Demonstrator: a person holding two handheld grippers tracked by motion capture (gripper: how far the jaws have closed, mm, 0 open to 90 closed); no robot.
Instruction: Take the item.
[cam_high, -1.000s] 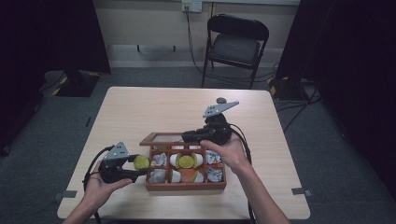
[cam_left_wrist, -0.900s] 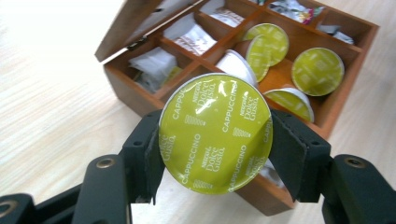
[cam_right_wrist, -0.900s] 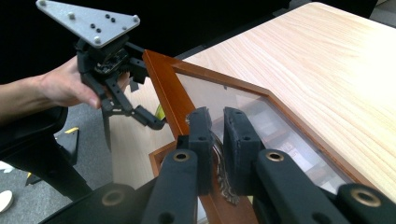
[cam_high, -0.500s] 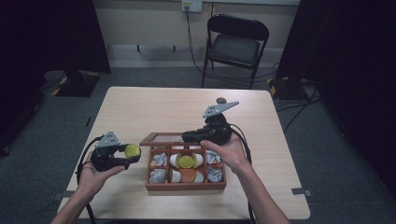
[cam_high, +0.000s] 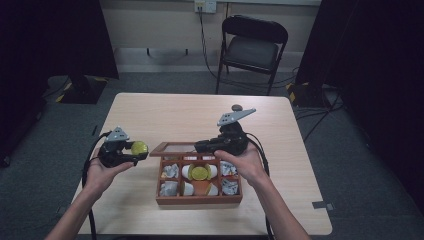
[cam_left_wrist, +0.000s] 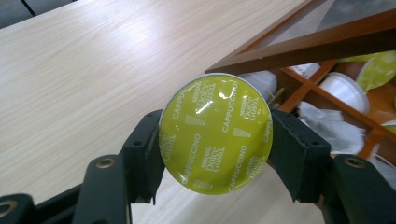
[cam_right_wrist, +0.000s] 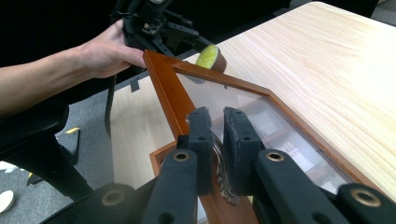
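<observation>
Left of the wooden box (cam_high: 199, 200), above the bare tabletop (cam_high: 165, 115): left gripper (cam_left_wrist: 215, 140) clamped on a green coffee capsule (cam_left_wrist: 215, 134), pinched only at the edges of its rim. Could slip or pop out sideways if squeezed unevenly or tipped, then roll off toward the edge. At the box's rear, right gripper (cam_right_wrist: 215, 135) clenched on the glass lid (cam_right_wrist: 219, 100), holding it raised on its hinge. Narrow bite on the frame; any slackening would likely drop the lid onto the capsules and wrapped packets (cam_high: 172, 171) inside, or onto the returning left gripper. Could also drag the box if pulled too far back.
</observation>
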